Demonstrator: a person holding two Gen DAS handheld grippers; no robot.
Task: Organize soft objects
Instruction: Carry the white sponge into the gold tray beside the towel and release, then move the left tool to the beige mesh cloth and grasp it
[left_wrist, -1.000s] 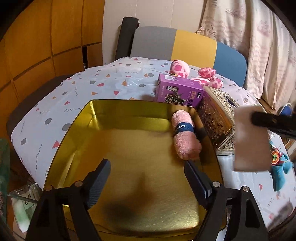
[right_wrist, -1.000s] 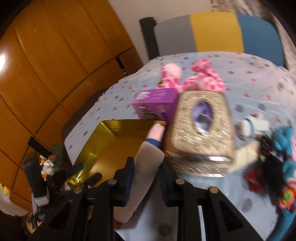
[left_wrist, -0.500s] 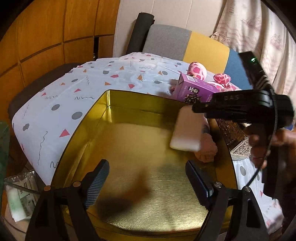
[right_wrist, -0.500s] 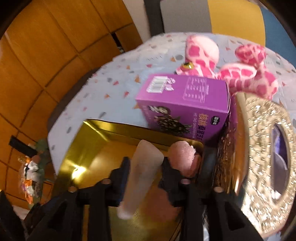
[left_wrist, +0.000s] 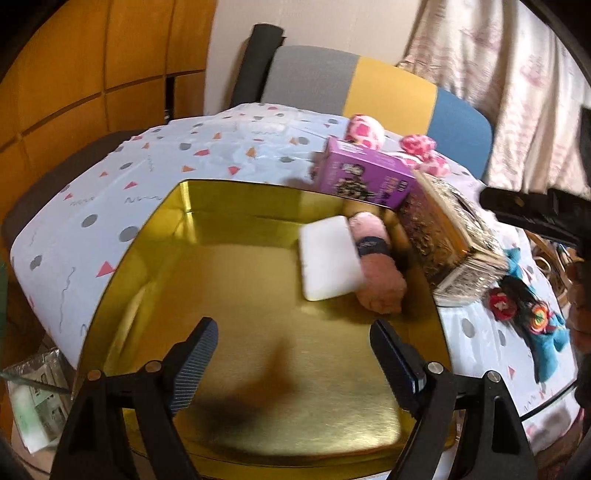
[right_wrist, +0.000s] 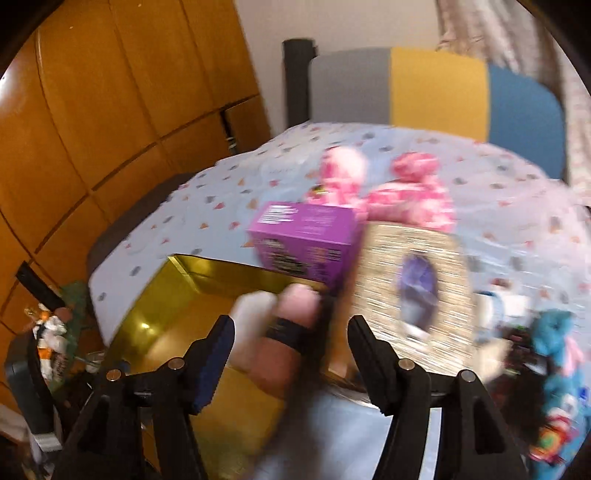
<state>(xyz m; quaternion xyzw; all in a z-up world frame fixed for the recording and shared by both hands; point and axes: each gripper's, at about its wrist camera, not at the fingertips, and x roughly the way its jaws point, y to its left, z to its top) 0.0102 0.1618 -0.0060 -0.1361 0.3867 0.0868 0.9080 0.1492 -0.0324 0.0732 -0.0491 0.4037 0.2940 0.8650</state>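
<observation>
A gold tin tray (left_wrist: 236, 280) (right_wrist: 177, 306) lies on the patterned table. Inside it at the right wall, a white sponge (left_wrist: 328, 258) (right_wrist: 255, 317) leans against a rolled pink towel (left_wrist: 376, 269) (right_wrist: 288, 332) with a dark band. My left gripper (left_wrist: 291, 354) hovers open over the tray's near part, nothing between its fingers. My right gripper (right_wrist: 291, 354) is above the tray's right edge, its jaws opening and empty, the sponge and towel lying apart beyond them. Its body shows in the left wrist view as a dark bar (left_wrist: 532, 214) at the right.
A purple box (left_wrist: 365, 177) (right_wrist: 306, 236) and a glittery tissue box (left_wrist: 443, 240) (right_wrist: 417, 284) stand against the tray's far right. Pink spotted plush toys (left_wrist: 369, 129) (right_wrist: 410, 192) lie behind them. Blue and dark plush toys (left_wrist: 532, 314) (right_wrist: 554, 354) crowd the right side. A chair (left_wrist: 369, 85) stands beyond.
The right gripper carried the white sponge into the tray, let it go beside the pink towel and pulled back to the right with its jaws wider. The left gripper stayed put.
</observation>
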